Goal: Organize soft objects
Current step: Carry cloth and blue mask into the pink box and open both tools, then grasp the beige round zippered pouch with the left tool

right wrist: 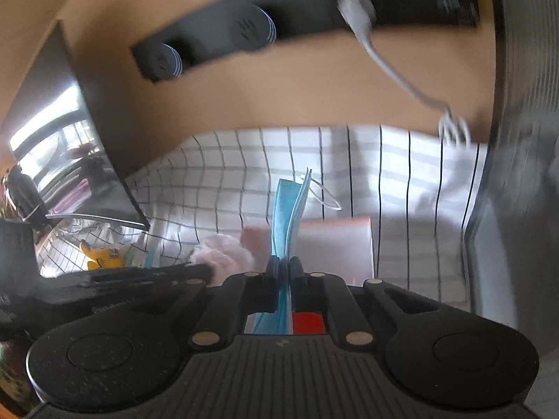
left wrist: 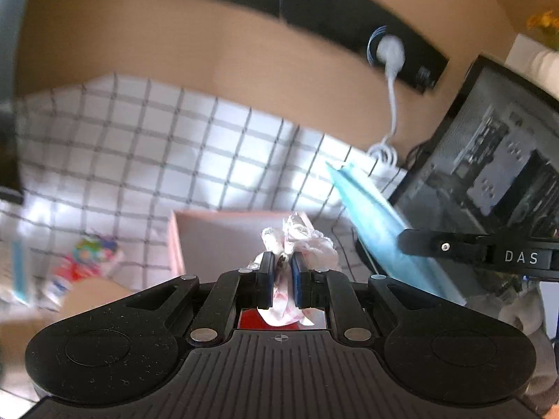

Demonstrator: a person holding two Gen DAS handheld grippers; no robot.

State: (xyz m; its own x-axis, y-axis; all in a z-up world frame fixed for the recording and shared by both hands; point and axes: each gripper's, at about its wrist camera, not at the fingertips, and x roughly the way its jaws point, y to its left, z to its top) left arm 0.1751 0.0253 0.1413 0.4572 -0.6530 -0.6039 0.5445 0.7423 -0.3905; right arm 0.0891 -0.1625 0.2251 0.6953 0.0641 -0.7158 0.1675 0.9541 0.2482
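Observation:
My left gripper (left wrist: 283, 262) is shut on a crumpled pink-and-white plastic packet (left wrist: 300, 241), held above a pink box (left wrist: 216, 237). My right gripper (right wrist: 284, 265) is shut on a blue face mask (right wrist: 290, 206) that stands upright between the fingers, its white ear loop hanging to the right. The mask also shows in the left wrist view (left wrist: 377, 230), held by the right gripper's finger (left wrist: 443, 246). The pink box (right wrist: 335, 244) lies just beyond the mask. The pink packet (right wrist: 227, 255) shows at the left gripper's tip in the right wrist view.
A white checked cloth (left wrist: 139, 146) covers the table. A colourful packet (left wrist: 87, 262) lies at left. A monitor (left wrist: 489, 160) stands at right. A black power strip (right wrist: 314, 14) with a white plug is on the wall. A yellow toy (right wrist: 101, 255) lies under a second screen (right wrist: 70, 139).

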